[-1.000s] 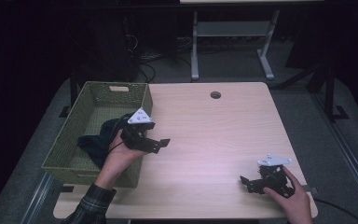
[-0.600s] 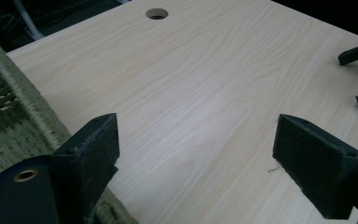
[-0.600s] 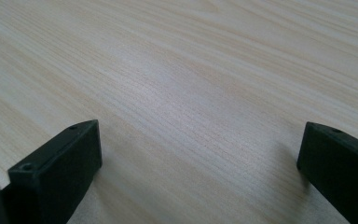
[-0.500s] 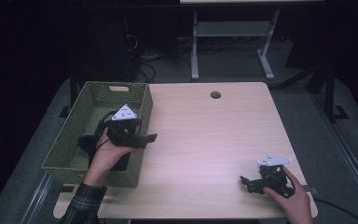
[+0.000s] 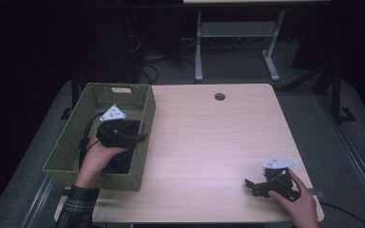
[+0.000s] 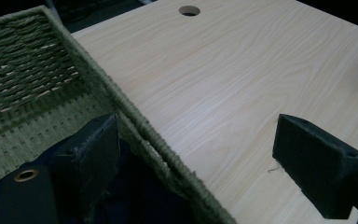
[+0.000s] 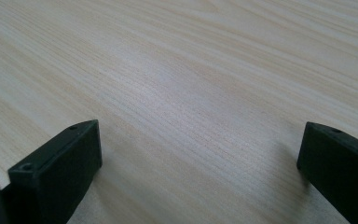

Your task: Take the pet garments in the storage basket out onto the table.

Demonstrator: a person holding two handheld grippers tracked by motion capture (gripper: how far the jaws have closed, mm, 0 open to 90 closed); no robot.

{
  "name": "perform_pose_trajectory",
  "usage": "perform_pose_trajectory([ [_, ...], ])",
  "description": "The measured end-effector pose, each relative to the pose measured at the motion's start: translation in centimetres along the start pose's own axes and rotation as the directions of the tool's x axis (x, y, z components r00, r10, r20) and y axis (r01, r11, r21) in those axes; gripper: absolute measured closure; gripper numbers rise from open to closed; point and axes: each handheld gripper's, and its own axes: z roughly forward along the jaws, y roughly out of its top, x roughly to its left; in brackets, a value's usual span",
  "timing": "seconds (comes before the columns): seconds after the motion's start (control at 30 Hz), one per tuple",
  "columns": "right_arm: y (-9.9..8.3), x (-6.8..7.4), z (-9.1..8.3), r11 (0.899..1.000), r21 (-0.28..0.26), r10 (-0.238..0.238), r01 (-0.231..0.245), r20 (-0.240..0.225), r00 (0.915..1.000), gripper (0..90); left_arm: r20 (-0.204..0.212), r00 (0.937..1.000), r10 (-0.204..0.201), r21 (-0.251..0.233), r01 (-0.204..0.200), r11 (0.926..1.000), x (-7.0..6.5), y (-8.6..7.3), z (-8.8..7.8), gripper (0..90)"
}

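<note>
Nowhere on the things in hand can any brand, label or writing be read: the green woven basket (image 5: pixel 71 142) has a pale tag-like patch at its far wall in the high view, but it is too small to tell whether anything is printed on it. The basket sits at the left edge of the light wooden table (image 5: pixel 209 142), partly overhanging it.

The left gripper (image 5: pixel 140 137) hangs over the basket's right wall, held by the left hand (image 5: pixel 97 154), with the grey three-cornered plate on top of it. In the left gripper view its jaws stand wide apart and astride that wall: one jaw is inside the basket, the other is out over the bare tabletop. Nothing is clamped between them. Under the inner jaw lies a dark cloth (image 6: pixel 135 196), down on the basket's floor and against the near part of its right wall; the high view shows it as a dark mass below the gripper.

The right gripper (image 5: pixel 253 186) rests low on the table near its front right corner, the right hand (image 5: pixel 297 202) behind it. In the right gripper view its jaws are spread wide with only plain wood grain between them. A round cable hole (image 5: pixel 219 97) lies near the table's far edge.
</note>
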Motion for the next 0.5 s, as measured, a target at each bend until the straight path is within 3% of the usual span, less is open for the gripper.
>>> perform_pose_trajectory([
  [0.5,0.0,0.0,0.0,1.000,0.000,0.000,0.000,0.000,1.0000,0.0,-0.042,0.9989,-0.020,0.033,0.022,0.9992,2.0,-1.3,-0.5,14.3],
])
